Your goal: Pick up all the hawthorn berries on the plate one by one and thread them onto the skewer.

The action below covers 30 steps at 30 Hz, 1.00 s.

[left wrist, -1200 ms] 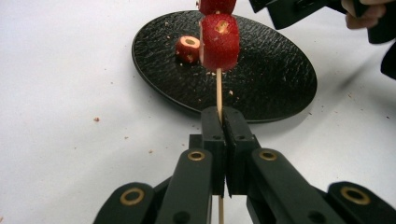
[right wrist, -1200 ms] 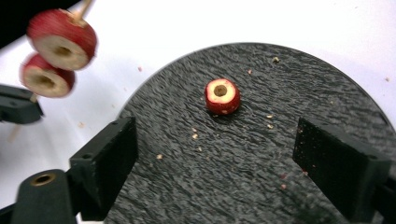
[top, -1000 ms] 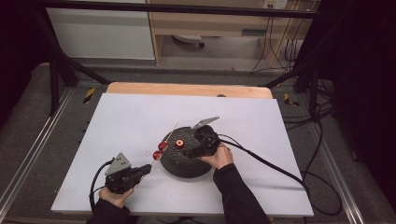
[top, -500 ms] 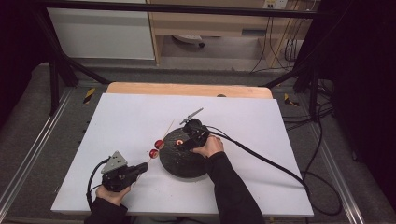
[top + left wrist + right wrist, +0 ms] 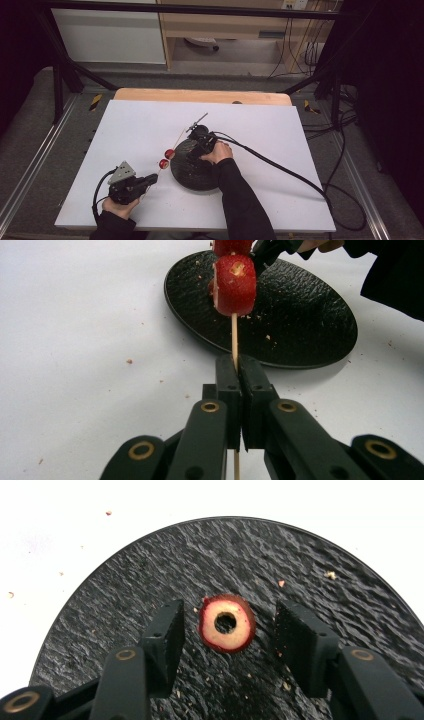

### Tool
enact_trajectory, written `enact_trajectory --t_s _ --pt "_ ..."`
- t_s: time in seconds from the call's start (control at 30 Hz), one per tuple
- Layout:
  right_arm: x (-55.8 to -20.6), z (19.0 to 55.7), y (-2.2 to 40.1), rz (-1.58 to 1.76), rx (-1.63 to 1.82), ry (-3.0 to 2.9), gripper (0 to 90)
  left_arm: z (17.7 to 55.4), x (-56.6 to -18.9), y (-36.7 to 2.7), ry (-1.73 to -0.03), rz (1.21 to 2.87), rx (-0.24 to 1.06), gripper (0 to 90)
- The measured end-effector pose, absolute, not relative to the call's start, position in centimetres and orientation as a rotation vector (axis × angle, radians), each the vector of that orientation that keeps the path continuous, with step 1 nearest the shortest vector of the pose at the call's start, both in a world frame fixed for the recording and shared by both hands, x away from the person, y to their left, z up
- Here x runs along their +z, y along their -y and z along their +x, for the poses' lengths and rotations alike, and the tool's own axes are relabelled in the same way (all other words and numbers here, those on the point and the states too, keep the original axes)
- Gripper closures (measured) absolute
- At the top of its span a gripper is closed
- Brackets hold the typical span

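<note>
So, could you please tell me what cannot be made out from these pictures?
- High view: the fruit slice on the plate is hidden by the right gripper.
- Left gripper view: the skewer top and upper fruit piece are cut off by the top edge.
- Left gripper view: the left gripper hides part of the skewer.

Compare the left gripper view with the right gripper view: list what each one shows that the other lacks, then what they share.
Left gripper view: the left gripper shut on a thin wooden skewer that carries red fruit slices.

Right gripper view: the right gripper, whose jaws have just been closing, with a cored red-skinned slice lying flat between the pads, not yet pressed.

Both: the textured black plate with crumbs on it, resting on the white table.
</note>
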State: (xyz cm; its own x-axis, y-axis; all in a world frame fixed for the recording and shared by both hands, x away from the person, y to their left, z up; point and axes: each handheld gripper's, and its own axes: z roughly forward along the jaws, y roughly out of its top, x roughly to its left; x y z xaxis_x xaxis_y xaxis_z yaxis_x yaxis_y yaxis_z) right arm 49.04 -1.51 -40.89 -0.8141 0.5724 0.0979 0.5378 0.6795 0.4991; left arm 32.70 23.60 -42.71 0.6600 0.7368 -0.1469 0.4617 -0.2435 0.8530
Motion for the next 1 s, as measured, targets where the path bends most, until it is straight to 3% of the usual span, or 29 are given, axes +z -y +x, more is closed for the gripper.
enact_trajectory --t_s 0.57,1.0 --pt "-41.4 49.8 1.5 0.943 0.789 -2.869 61.0 32.7 -42.7 -23.6 -0.943 1.892 0.352 88.1" --pt "-40.3 49.4 1.9 0.98 0.841 -2.844 62.0 32.6 -42.6 -23.6 -0.95 1.881 0.364 88.1"
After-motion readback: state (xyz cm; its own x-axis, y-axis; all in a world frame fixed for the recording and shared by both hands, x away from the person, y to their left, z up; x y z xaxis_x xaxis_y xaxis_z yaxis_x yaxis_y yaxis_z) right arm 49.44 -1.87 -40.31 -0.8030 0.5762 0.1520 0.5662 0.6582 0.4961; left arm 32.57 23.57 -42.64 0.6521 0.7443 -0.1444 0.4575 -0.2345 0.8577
